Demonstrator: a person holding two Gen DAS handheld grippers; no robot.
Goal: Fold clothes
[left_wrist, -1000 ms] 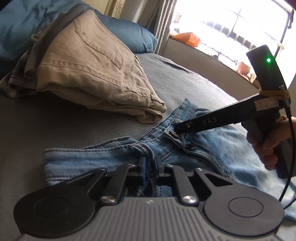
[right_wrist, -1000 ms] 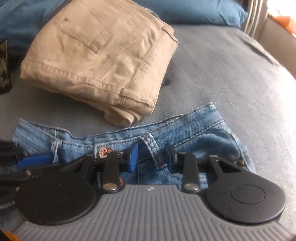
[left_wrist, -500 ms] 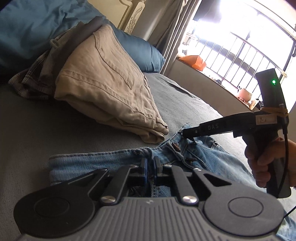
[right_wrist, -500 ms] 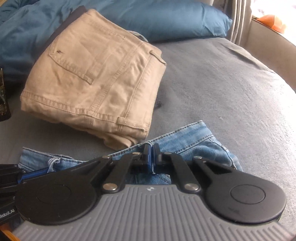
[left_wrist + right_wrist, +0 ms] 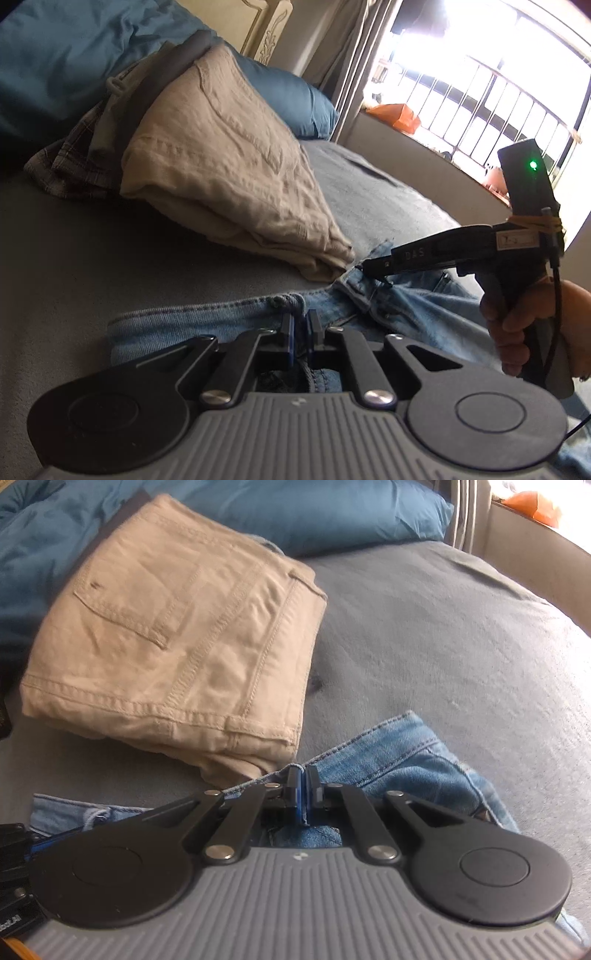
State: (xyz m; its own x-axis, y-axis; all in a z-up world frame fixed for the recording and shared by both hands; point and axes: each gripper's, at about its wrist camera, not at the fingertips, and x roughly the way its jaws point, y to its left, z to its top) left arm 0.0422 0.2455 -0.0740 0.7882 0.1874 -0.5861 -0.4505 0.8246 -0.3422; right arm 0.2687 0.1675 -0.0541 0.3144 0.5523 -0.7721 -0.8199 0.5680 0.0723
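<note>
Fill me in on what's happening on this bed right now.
A person is folding clothes with a handheld gripper in each hand. Both the left gripper and the right gripper are shut on the waistband of the blue jeans lying on the grey bed. Beige trousers, already folded, sit just beyond on a stack.

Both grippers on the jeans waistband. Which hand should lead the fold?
Probably left. The left gripper pinches the waistband of the jeans nearer its free outer end, with open bed beside it. The right gripper, also clamped, sits by the folded khaki trousers.
</note>
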